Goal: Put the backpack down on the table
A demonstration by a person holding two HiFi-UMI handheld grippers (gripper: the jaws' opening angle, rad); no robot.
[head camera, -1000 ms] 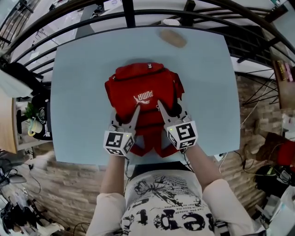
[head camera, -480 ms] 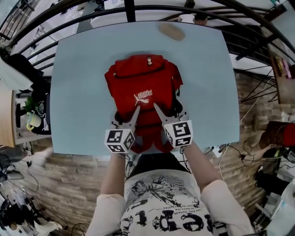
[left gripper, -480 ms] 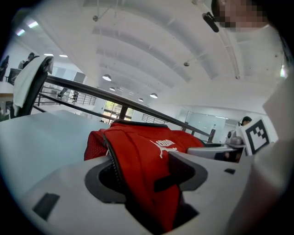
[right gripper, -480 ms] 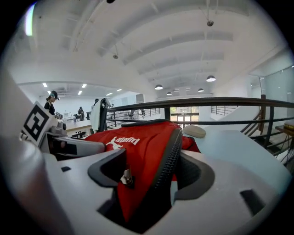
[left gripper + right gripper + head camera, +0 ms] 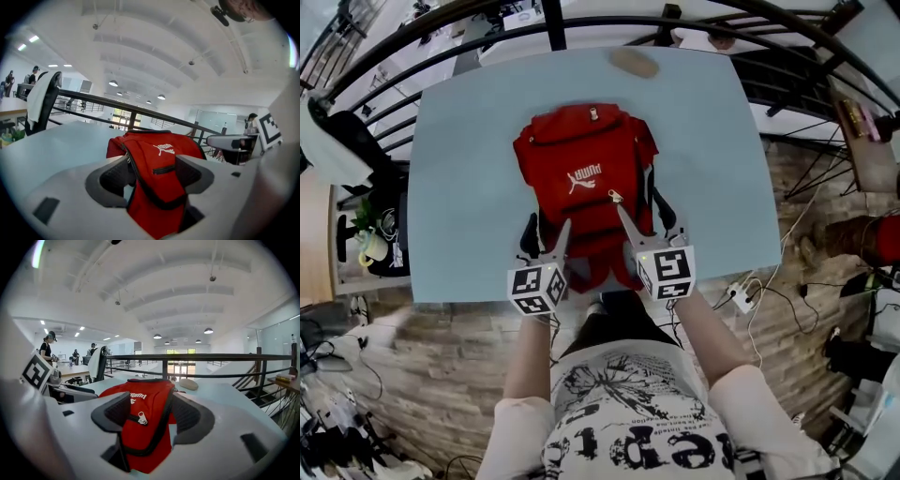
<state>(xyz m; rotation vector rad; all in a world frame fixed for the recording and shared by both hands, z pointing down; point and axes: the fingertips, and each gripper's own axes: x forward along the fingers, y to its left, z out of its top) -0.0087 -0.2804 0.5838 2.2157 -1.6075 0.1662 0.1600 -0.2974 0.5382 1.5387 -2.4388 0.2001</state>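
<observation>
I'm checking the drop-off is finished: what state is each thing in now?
backpack: lying flat on the table, ungripped.
left tool: open, jaws just been opening, backpack's end loose between them.
right tool: open, jaws just been opening, backpack's end loose between them.

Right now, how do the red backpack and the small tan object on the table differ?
The backpack is red and large; the tan object is pale and far smaller. The backpack lies toward the near edge of the table, the tan object at its far edge. Both rest on the light blue table.

beige thing point(image 5: 635, 63) beyond the backpack point(image 5: 586, 178) too small to identify
</observation>
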